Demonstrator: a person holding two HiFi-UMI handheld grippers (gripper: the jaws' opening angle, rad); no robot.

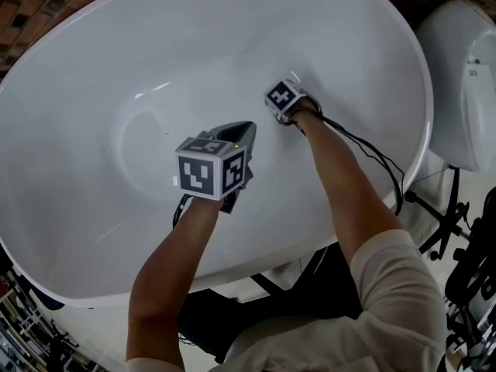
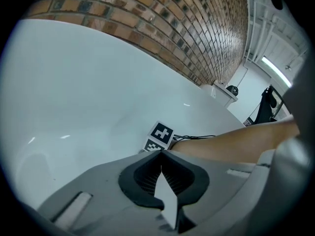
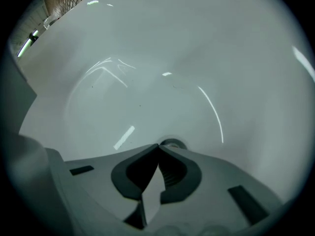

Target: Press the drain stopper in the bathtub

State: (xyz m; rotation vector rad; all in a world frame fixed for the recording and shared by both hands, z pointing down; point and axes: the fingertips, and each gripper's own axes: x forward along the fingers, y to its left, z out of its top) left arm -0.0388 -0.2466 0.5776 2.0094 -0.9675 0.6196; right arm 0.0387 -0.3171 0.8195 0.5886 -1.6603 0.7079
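Observation:
A white oval bathtub [image 1: 93, 76] fills the head view, and both my grippers are inside it. The round metal drain stopper [image 3: 171, 143] lies on the tub floor, right at the closed tips of my right gripper [image 3: 158, 146]; I cannot tell whether they touch. In the head view the right gripper [image 1: 284, 101] points down at the tub floor and hides the stopper. My left gripper [image 1: 246, 128] is shut and holds nothing, hovering a little to the left of the right one. The left gripper [image 2: 161, 152] looks toward the right gripper's marker cube [image 2: 160, 134] and the forearm [image 2: 231, 144].
A brick wall [image 2: 162, 18] runs behind the tub. A white fixture [image 1: 465, 84] stands just past the tub's right rim [image 1: 425, 130]. Black cables [image 1: 380, 161] trail from the right gripper over that rim. Dark stands and a chair base [image 1: 446, 215] crowd the floor at right.

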